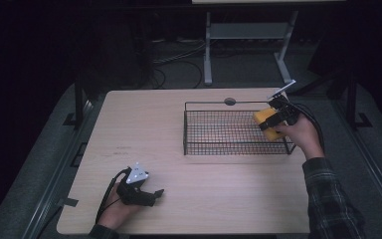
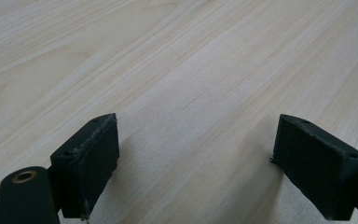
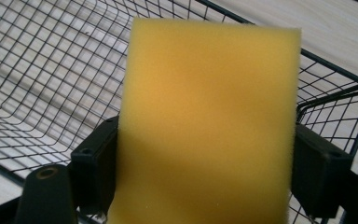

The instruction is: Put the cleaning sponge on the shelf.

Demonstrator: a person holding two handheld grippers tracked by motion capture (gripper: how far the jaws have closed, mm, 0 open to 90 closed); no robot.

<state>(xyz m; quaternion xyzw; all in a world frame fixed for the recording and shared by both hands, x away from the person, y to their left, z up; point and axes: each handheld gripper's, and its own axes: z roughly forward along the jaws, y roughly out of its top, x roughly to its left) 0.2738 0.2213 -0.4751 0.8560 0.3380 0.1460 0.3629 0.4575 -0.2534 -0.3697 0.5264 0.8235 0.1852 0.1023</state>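
A yellow sponge [image 1: 265, 119] is held over the right end of a black wire basket [image 1: 194, 124], with my right gripper [image 1: 273, 122] shut on it. In the right gripper view the sponge [image 3: 209, 121] stands upright between the two black jaws, hiding much of the basket [image 3: 51, 70] behind it. My left gripper [image 1: 151, 195] rests low on the wooden table [image 1: 144, 124] near the front left edge. In the left gripper view it [image 2: 196, 154] is open, with bare tabletop [image 2: 191, 70] between its jaws.
The basket sits at the table's back right and looks bare inside. A round grommet [image 1: 230, 101] is set in the table behind it. A metal desk frame [image 1: 248, 35] and cables lie on the dark floor beyond.
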